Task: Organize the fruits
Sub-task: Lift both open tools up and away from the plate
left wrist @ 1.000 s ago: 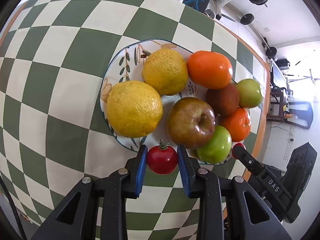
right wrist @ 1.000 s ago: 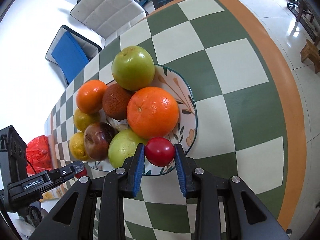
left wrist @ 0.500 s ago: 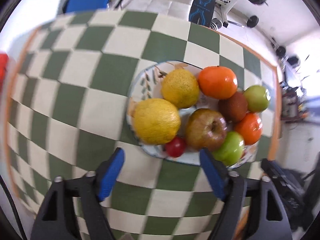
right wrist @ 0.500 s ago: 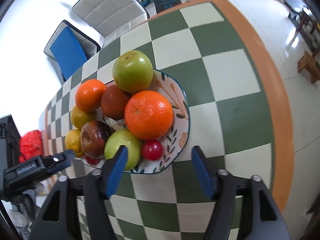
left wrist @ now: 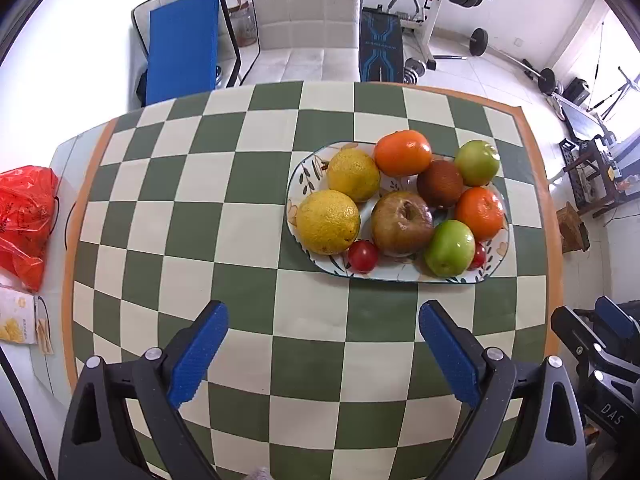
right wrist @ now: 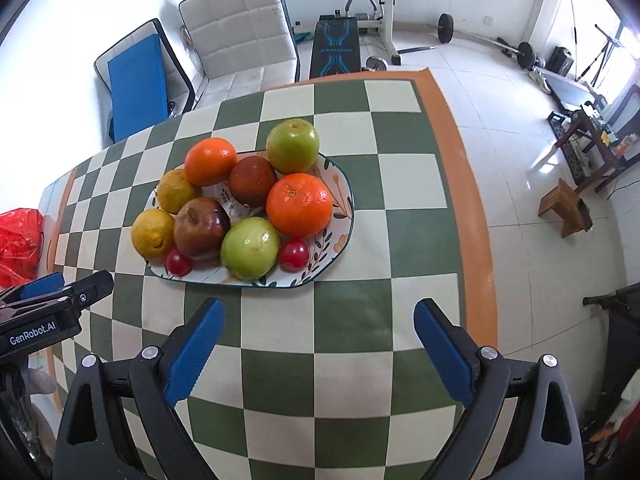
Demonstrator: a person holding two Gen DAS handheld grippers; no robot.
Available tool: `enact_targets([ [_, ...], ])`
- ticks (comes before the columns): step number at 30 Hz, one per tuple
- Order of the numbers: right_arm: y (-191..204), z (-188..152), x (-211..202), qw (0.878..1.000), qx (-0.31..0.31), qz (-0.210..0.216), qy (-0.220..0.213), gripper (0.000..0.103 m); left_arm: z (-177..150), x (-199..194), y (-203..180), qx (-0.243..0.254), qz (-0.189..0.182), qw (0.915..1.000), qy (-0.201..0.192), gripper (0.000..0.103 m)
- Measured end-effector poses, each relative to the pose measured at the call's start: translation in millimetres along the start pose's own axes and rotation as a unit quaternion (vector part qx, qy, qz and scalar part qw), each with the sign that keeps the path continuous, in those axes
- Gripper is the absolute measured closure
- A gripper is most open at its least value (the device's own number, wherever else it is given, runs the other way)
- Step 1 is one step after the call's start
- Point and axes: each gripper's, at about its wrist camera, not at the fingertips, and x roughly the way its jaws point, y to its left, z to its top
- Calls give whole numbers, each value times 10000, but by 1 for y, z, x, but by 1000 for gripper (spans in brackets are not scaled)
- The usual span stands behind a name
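**On the plate, both tomatoes delivered**

At the plate's [left wrist: 496, 276] six o'clock rim we now see both cherry tomatoes [left wrist: 363, 256] released among the fruit. Our left gripper [left wrist: 323, 350] and right gripper [right wrist: 316, 344] have backed away, jaws spread wide and empty, so we judge the sorting essentially finished.

Both wrist views look down and forward over the counter [left wrist: 248, 216]; they share the plate [left wrist: 400, 276] [right wrist: 320, 272] ahead, near.
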Motion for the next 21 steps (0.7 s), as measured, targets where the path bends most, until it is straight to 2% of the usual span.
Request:
enact_targets([
  [10,4,-23,-67,9986,53,-242,-469,5,-25,-66,3,39,-167,9984,-538,5],
  [15,6,-40,-104,9974,92,-242,-666,5,-43,-108,4,142,-209,9963,-820,5],
  [21,17,-63,-167,9946,46,-179,-1017,5,-62,-157,4,259,-279,9927,-1141,5],
])
